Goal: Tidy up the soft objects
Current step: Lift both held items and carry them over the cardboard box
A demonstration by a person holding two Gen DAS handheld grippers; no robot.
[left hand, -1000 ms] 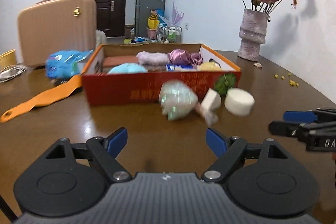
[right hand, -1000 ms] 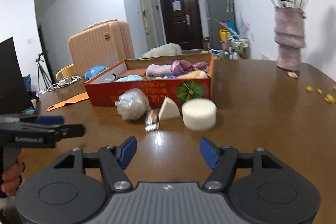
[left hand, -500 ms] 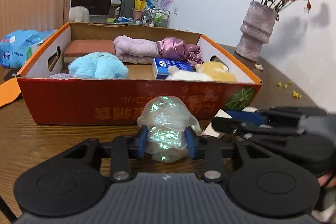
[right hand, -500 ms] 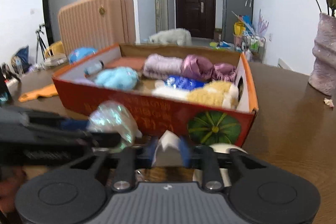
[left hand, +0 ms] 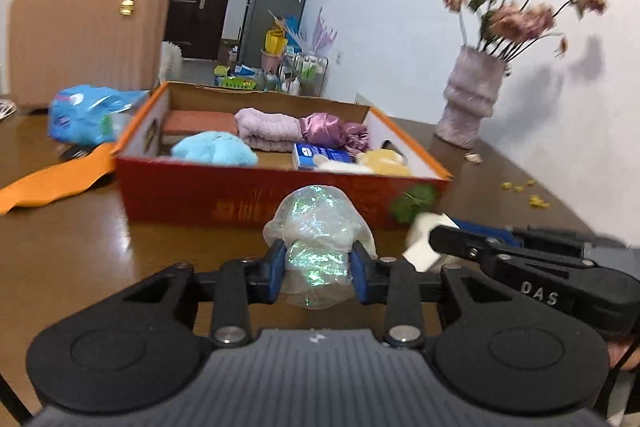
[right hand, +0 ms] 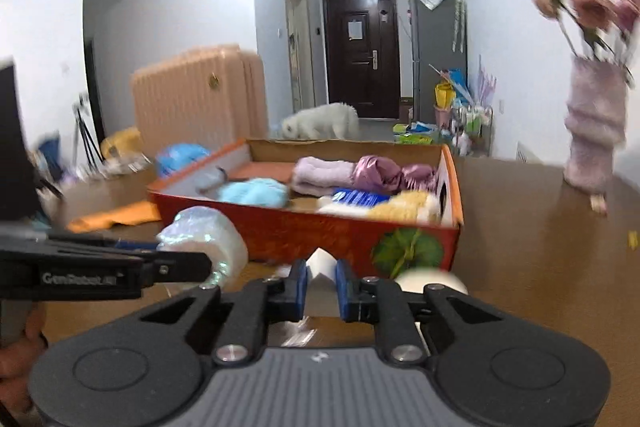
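Right now we have both tools closed on something. Our left tool (left hand: 319,264) pinches the iridescent plastic bundle (left hand: 316,235) between its blue pads, just in front of the red cardboard box (left hand: 256,201). Our right tool (right hand: 322,285) grips the white wedge sponge (right hand: 320,263), also close to the box front. Beside it a round white sponge (right hand: 430,281) sits on the brown worktop (right hand: 540,247). Inside the box lie a blue plush (left hand: 214,148) and a folded pink towel (left hand: 266,127).
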